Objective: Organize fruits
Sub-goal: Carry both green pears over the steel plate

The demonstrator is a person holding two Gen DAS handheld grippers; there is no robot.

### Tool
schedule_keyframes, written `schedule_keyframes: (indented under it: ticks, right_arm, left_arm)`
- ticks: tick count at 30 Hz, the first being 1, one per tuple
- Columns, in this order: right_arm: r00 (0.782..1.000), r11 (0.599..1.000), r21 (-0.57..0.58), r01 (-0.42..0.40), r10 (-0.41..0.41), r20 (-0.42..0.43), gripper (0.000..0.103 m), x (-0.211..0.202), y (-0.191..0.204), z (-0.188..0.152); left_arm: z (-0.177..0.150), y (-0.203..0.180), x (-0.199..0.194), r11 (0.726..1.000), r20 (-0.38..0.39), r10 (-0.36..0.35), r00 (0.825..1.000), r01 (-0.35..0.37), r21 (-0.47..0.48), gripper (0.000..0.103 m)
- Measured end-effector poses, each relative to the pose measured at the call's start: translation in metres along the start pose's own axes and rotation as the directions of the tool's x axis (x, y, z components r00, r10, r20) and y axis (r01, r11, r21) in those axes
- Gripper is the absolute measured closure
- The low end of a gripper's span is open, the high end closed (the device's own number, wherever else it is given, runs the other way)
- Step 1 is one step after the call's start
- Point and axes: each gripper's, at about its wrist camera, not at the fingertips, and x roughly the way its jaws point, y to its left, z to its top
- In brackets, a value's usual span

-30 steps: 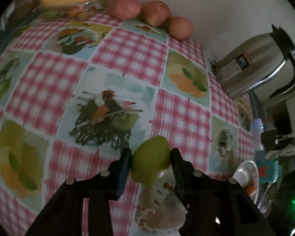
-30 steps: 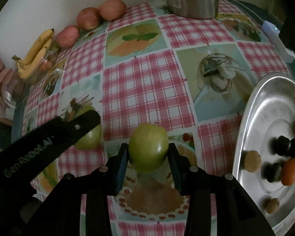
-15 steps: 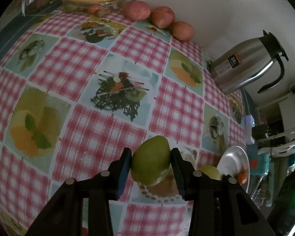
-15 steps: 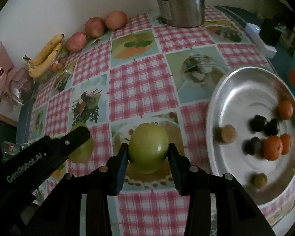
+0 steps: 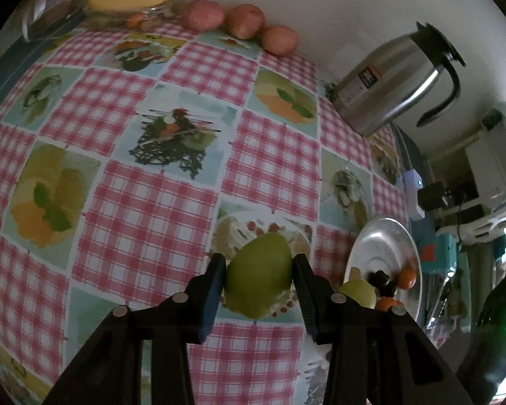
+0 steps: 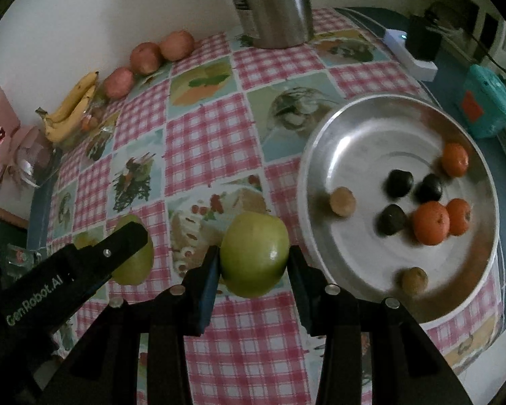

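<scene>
Gripping one green apple each, my left gripper point(image 5: 259, 281) and right gripper point(image 6: 253, 265) were part-closed on their apples point(image 5: 258, 280) point(image 6: 254, 258). Over the last second both had lifted clear of the cloth point(image 6: 205, 141) and swung toward the tray point(image 6: 371, 141), now close, so drop-off looked next.
</scene>
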Motion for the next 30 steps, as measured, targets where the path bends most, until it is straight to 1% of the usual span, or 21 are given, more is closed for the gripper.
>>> schedule_keyframes:
  ticks: [4, 9, 11, 16, 20, 23, 30]
  right_arm:
    - [1.0, 0.999, 0.054, 0.004, -0.004, -0.01, 0.061, -0.002, -0.017, 0.002]
    - [0.997, 0.985, 0.156, 0.078, -0.078, -0.006, 0.061, -0.008, -0.053, 0.004]
    - [0.995, 0.974, 0.202, 0.099, -0.099, -0.011, 0.061, -0.01, -0.067, 0.005]
    - [0.99, 0.952, 0.273, 0.14, -0.134, -0.043, 0.061, -0.011, -0.096, 0.005]
    - [0.988, 0.94, 0.306, 0.152, -0.141, -0.057, 0.061, -0.015, -0.109, 0.004]
    - [0.982, 0.933, 0.309, 0.186, -0.172, -0.071, 0.061, -0.016, -0.115, 0.003]
    - [0.975, 0.92, 0.327, 0.216, -0.188, -0.116, 0.061, -0.01, -0.132, -0.003]
  left_arm:
    - [-0.006, -0.019, 0.006, 0.998, -0.009, 0.0, 1.0, 0.0, 0.055, 0.059]
    - [-0.016, -0.046, 0.018, 0.992, -0.044, -0.028, 0.999, 0.033, 0.124, 0.059]
    - [-0.019, -0.057, 0.023, 0.988, -0.057, -0.041, 0.998, 0.049, 0.146, 0.059]
    - [-0.027, -0.08, 0.034, 0.978, -0.084, -0.066, 0.994, 0.081, 0.191, 0.059]
    - [-0.034, -0.094, 0.041, 0.97, -0.106, -0.084, 0.991, 0.105, 0.218, 0.059]
    - [-0.039, -0.103, 0.048, 0.966, -0.121, -0.076, 0.99, 0.104, 0.238, 0.059]
    - [-0.047, -0.111, 0.064, 0.963, -0.165, -0.067, 0.984, 0.107, 0.248, 0.059]
